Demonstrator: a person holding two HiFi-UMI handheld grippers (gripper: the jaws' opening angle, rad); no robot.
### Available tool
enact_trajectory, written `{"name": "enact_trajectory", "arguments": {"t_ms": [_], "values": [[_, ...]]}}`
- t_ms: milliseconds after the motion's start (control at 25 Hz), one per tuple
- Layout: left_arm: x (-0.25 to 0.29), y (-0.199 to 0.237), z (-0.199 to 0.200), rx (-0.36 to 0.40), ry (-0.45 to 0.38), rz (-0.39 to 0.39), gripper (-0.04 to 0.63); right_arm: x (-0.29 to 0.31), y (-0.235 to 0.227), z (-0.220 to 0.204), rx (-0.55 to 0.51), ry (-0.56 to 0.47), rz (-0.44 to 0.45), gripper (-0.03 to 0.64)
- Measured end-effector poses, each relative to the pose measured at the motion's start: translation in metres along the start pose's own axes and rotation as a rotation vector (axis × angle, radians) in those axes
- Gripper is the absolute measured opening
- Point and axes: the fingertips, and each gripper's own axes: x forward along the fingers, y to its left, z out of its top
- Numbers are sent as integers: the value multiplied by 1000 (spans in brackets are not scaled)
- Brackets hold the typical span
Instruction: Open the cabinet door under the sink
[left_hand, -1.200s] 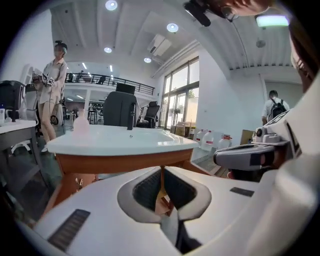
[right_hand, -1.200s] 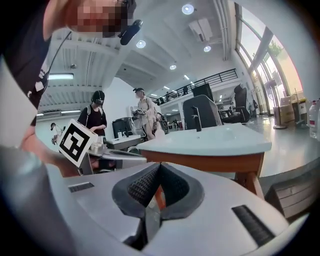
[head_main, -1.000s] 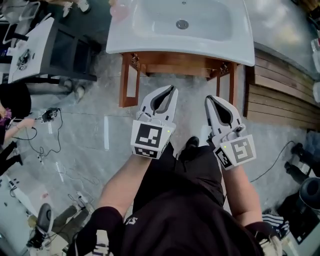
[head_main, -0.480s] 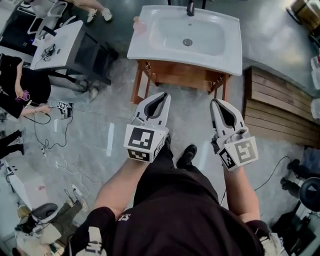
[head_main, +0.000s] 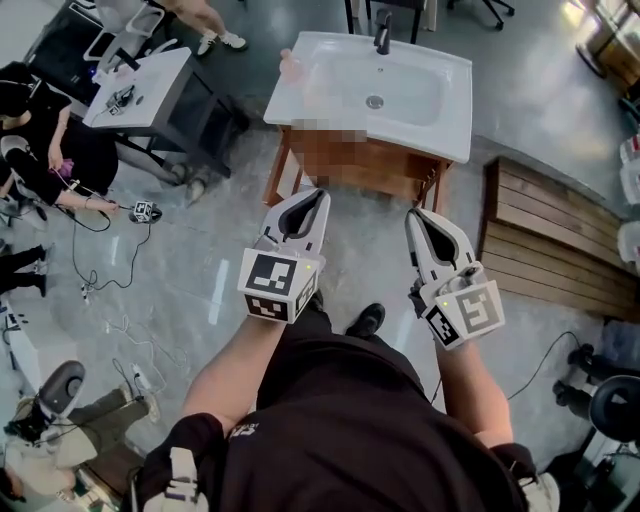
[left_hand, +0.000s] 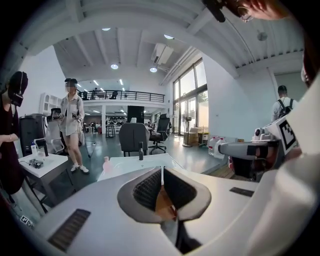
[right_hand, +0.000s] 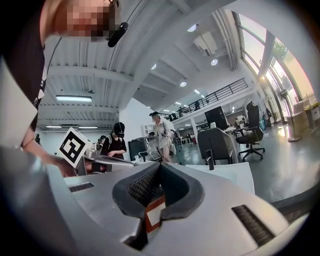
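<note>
The white sink (head_main: 420, 110) with a dark faucet (head_main: 382, 38) stands on a brown wooden cabinet (head_main: 400, 172); from above, the cabinet's front is partly masked and its door cannot be made out. My left gripper (head_main: 318, 194) and right gripper (head_main: 411, 214) hover side by side above the floor, short of the cabinet. Both are shut with nothing between the jaws. The left gripper view looks over shut fingertips (left_hand: 161, 170) at the sink top (left_hand: 132, 162). In the right gripper view, the basin (right_hand: 227, 172) lies beyond the shut gripper (right_hand: 160, 165).
A white table (head_main: 140, 85) with people around it stands left of the sink. A slatted wooden platform (head_main: 560, 235) lies to the right. Cables (head_main: 110, 300) trail over the grey floor at left. Office chairs (left_hand: 132, 137) stand behind the sink.
The head view has pulled back, so the sink looks smaller and farther, with its faucet now in view. Both grippers kept side by side, shut, and came up with the person.
</note>
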Motion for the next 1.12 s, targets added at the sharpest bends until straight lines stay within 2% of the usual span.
{"name": "enact_trajectory", "arguments": {"t_ms": [240,360,520,840,1120], "values": [[-16,14,17,8,-35,-10,29,-14,11,42,26,-91,-94,12],[-20,24,27,25,-51,-30,28,-8,19,50,19,-115,-125,12],[-37,45,27,24,-65,-46,27,10,43,44,36,-108,-125,11],[-75,98,16,41,-100,-90,25,66,94,45,-47,-106,-187,11],[-96,143,-3,27,-106,-111,25,96,138,20,-96,-35,-188,11]]}}
